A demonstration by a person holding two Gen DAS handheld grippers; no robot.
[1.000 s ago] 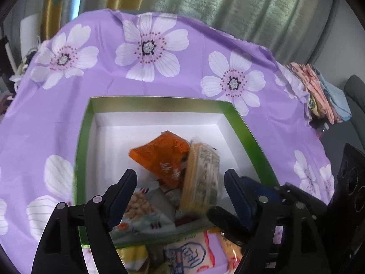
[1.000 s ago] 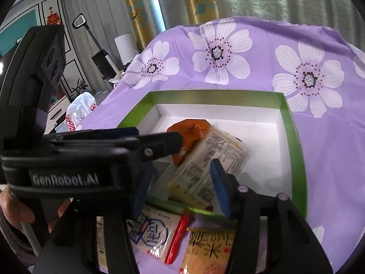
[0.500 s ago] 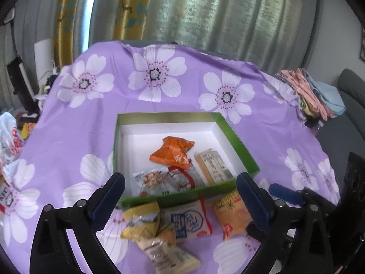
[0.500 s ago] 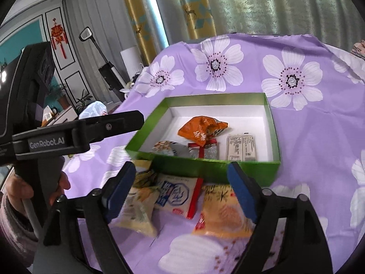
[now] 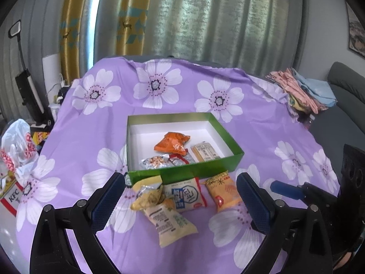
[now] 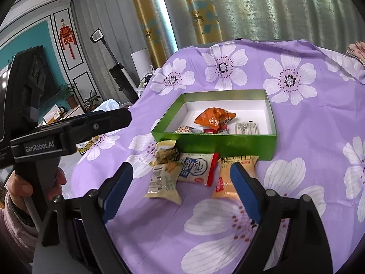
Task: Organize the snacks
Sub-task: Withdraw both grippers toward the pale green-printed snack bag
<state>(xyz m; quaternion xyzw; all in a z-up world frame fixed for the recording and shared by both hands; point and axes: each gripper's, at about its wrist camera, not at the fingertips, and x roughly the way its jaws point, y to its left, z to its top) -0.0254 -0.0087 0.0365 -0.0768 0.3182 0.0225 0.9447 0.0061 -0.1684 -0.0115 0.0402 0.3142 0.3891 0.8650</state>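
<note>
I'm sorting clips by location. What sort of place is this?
Most likely a home living room: long curtains behind a table under a purple flowered cloth, a grey sofa to one side, an upright vacuum by the wall.

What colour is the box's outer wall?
Green, on the box; clearest in the right wrist view.

This is a home living room. Long grey-green curtains (image 5: 228, 18) with gold panels showing deer hang behind a table (image 5: 91, 141) draped in a purple flowered cloth. A grey sofa (image 5: 346, 105) carries folded clothes (image 5: 301, 89). An upright vacuum (image 6: 118, 73) leans by the curtains, a red Chinese knot (image 6: 67, 37) hangs on a panelled wall beside teal paint, and potted plants (image 6: 68, 93) stand on a low cabinet. A KFC bag (image 5: 13, 191) lies beside the table.
</note>
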